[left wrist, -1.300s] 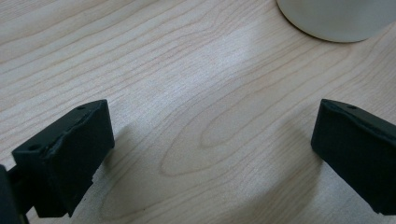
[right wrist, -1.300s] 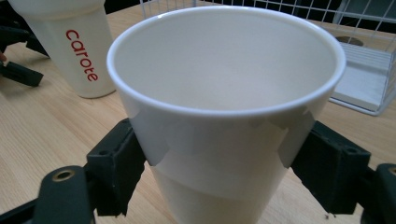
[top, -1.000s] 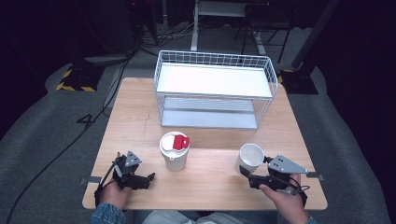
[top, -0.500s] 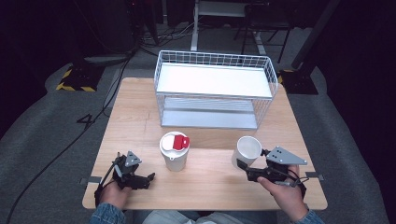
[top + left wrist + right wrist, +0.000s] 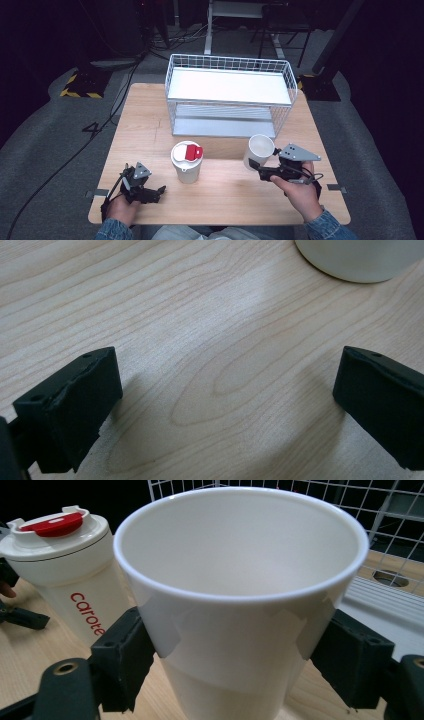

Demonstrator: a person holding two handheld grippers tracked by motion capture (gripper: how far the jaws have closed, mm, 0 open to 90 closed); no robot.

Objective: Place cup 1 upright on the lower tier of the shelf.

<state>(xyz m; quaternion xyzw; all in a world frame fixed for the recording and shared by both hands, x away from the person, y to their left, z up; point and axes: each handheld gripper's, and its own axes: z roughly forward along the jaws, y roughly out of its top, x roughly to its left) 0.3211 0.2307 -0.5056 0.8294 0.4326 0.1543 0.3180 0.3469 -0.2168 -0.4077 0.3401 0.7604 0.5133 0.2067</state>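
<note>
A plain white cup (image 5: 260, 150) stands upright between the jaws of my right gripper (image 5: 256, 165), which is shut on its sides; in the right gripper view the cup (image 5: 240, 605) is seen close up, empty inside, with the right gripper (image 5: 240, 665) clamped on its lower wall. To its left stands a white travel mug (image 5: 186, 161) with a red lid flap, seen again as the mug (image 5: 70, 565) marked "carote". My left gripper (image 5: 155, 192) rests open on the table's front left, its jaws wide apart over bare wood (image 5: 225, 405), the mug's base (image 5: 360, 260) just beyond.
A white wire basket shelf (image 5: 230, 61) stands on the far half of the wooden table (image 5: 145, 120), its mesh (image 5: 350, 495) right behind the cup. Cables and stands lie on the dark floor beyond.
My right gripper has carried the white cup a little leftward and away from the front edge, toward the basket. The left gripper has stayed put.
</note>
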